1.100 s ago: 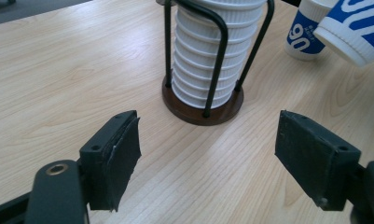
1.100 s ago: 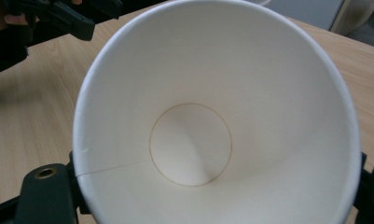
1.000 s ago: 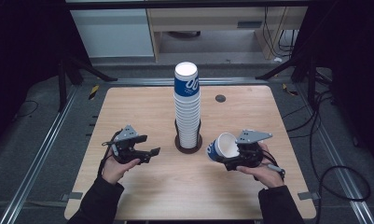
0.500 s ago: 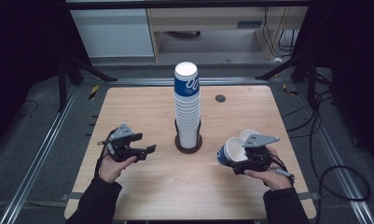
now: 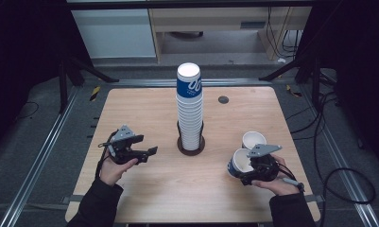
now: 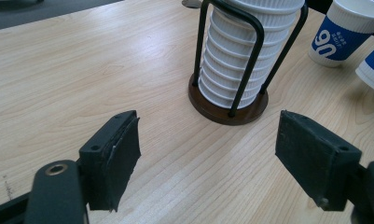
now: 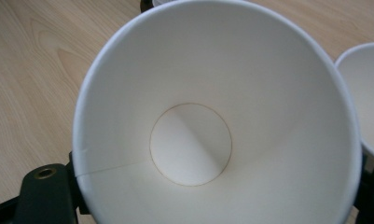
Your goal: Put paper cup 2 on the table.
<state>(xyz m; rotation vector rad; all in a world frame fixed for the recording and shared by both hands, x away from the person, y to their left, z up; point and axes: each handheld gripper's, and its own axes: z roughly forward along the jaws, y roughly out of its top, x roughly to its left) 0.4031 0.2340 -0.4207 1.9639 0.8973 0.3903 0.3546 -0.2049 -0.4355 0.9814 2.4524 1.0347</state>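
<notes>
Cups coming off the stack, one by one

Right gripper, lower right of the high view, has its fingers pinching a paper cup tilted on its side. Another cup already stands on the counter just behind it. Left gripper waits with fingers spread. The tall stack at centre suggests most of the work remains.

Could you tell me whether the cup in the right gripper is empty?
Empty: the right gripper view shows the held cup's bare white bottom.
</notes>
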